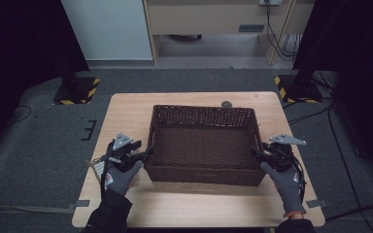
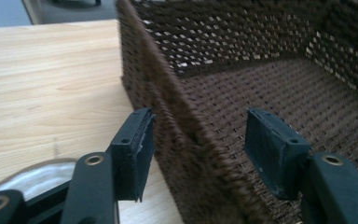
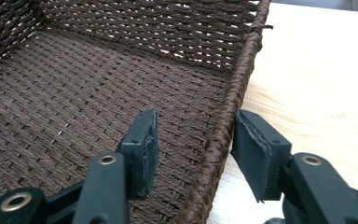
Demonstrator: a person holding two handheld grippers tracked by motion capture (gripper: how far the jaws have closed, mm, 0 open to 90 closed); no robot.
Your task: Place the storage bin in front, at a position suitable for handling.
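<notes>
Light, stiff woven basket (image 1: 204, 145) in mid-bench, nearer the front edge; best gripped at its thick side rims. Left hand-held gripper (image 2: 196, 144) straddling the left rim, jaws wide, not pressing. Right hand-held gripper (image 3: 193, 147) likewise astride the right rim, pads apart.

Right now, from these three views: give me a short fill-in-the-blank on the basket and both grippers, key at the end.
1. The brown wicker basket on the wooden table holds ____.
2. The left gripper has its jaws on either side of the basket's ____, pads not pressing.
3. The right gripper straddles the basket's right ____.
4. Both grippers' jaws are ____.

Missing words: nothing; left wall; wall; open
</notes>
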